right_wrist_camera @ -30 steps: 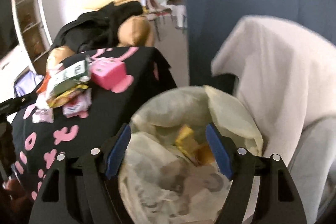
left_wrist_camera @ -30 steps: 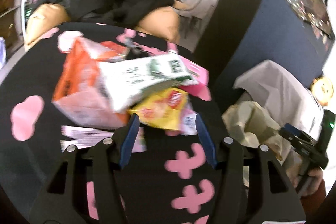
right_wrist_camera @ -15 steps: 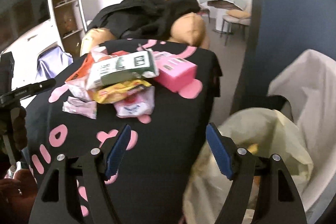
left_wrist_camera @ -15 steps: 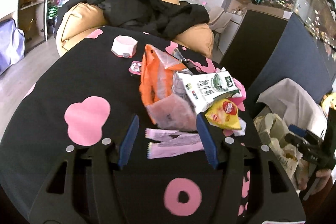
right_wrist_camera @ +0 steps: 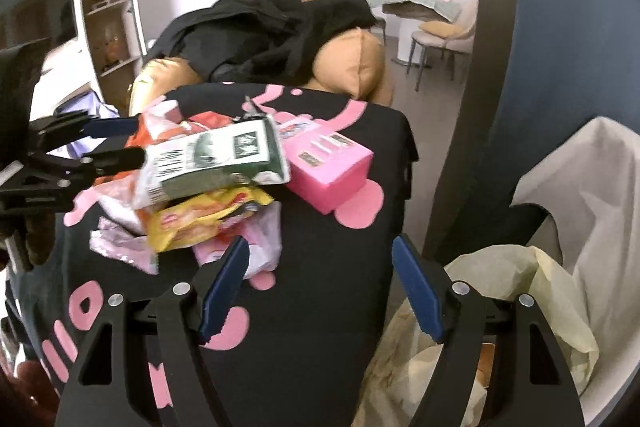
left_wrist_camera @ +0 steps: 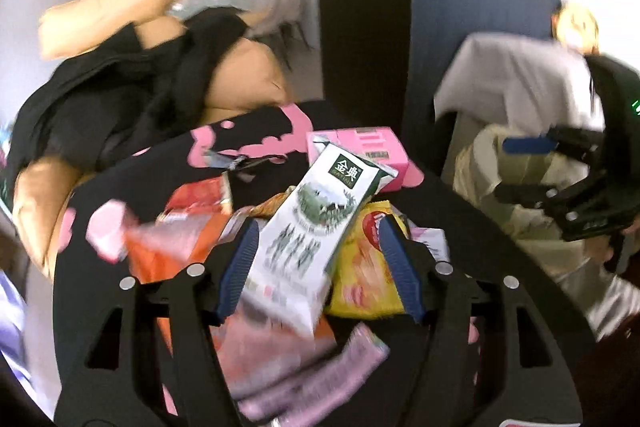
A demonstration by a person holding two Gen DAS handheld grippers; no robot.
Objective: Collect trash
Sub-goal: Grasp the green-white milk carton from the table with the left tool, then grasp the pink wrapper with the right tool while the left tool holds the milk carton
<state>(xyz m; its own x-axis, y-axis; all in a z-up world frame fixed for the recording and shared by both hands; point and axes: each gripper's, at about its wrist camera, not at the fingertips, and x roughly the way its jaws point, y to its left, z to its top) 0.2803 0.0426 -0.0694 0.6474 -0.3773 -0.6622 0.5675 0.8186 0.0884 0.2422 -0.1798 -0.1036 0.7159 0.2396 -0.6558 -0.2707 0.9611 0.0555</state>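
Bright daylight, motion blur, fisheye warping

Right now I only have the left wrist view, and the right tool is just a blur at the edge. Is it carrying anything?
Observer: No. The right wrist view shows the right tool open and empty above the black tablecloth.
Operator: What sits under the yellow packet? The carton covers most of it for me.
Observer: A crumpled white and pink wrapper pokes out from beneath it, close to the right tool's left finger.
Operator: Is the trash bag ready?
Observer: Yes. The trash bag gapes open beside the table, just under the right tool's right finger, and something orange-brown shows inside.
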